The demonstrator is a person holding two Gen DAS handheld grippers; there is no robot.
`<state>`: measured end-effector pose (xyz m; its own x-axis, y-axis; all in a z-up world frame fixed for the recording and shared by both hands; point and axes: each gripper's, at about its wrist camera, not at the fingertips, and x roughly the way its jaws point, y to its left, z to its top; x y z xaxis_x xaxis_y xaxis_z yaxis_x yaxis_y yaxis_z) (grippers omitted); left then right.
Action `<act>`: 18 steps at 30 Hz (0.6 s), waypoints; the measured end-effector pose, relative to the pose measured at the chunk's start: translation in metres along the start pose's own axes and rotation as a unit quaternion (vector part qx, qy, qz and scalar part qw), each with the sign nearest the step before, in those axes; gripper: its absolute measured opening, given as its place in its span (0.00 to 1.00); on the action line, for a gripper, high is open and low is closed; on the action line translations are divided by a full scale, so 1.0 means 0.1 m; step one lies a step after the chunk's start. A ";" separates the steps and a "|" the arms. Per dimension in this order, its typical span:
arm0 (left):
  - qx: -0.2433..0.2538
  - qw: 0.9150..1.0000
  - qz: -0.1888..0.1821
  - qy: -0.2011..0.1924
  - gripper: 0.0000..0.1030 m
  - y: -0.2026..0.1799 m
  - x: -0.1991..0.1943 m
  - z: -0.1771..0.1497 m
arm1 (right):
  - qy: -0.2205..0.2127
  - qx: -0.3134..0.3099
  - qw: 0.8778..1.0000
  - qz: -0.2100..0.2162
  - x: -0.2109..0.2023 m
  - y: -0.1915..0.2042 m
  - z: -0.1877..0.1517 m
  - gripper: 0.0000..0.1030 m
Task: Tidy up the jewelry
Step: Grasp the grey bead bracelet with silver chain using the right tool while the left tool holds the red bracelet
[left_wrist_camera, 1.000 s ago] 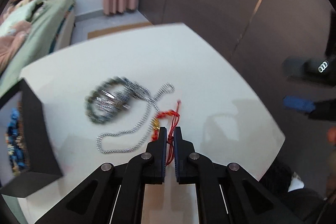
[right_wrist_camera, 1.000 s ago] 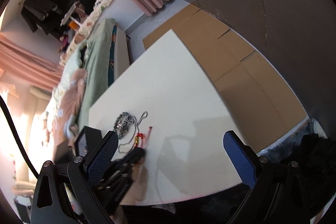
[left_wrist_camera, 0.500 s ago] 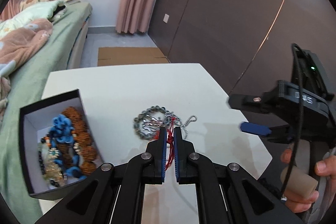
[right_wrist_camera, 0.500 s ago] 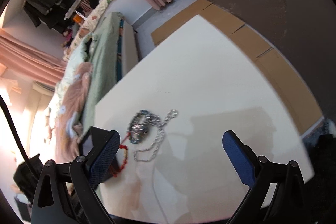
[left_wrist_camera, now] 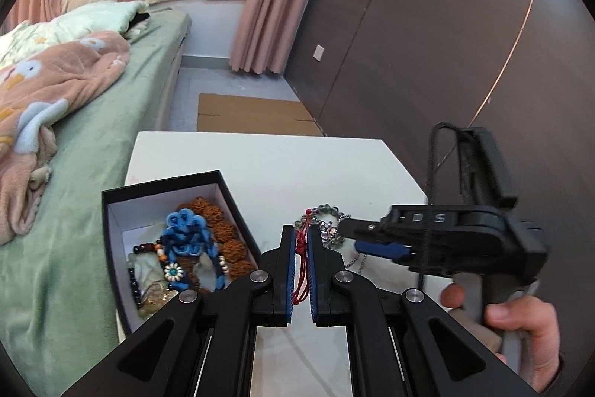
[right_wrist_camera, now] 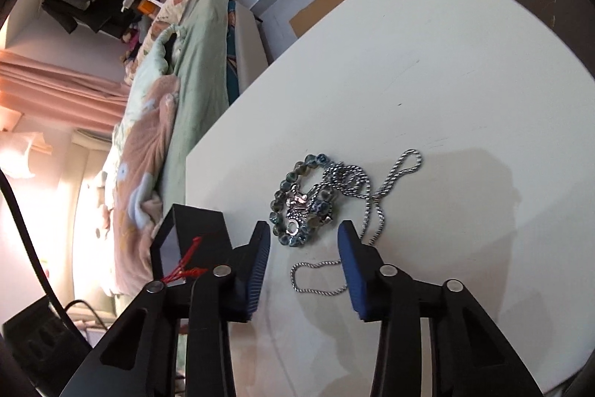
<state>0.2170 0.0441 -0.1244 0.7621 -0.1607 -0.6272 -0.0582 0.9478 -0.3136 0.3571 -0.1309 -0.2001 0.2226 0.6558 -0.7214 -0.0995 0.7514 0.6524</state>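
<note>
left hand-held gripper tilted down, pinching red cord; maybe lifted.

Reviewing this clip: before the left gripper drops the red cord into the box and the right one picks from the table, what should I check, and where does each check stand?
1. Left gripper shut on red cord bracelet: ok.
2. Black box open, with room: ok.
3. Left gripper above the box: not ok, it is beside the box's right wall.
4. Right gripper fingers off the jewelry: ok; its jaws have just been closing, nothing pinched yet.
5. Beaded bracelet free of silver chain: not ok, they overlap.
6. Table clear around the pile: ok.
</note>
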 end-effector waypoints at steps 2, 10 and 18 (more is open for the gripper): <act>0.002 1.000 0.002 -0.001 0.06 0.01 -0.02 0.00 | 0.003 0.005 1.000 -0.004 0.08 0.01 0.00 0.31; 0.002 1.000 0.008 0.004 0.06 0.03 -0.06 -0.03 | -0.019 0.009 0.999 -0.035 0.14 -0.02 0.05 0.21; 0.004 1.000 0.013 0.000 0.06 0.01 -0.12 -0.02 | -0.027 0.033 0.999 -0.028 0.03 -0.10 0.07 0.11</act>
<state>0.2065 0.0465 -0.1180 0.7605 -0.1369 -0.6347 -0.0726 0.9535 -0.2927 0.3653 -0.1365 -0.2073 0.2774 0.6070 -0.7447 -0.0209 0.7788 0.6270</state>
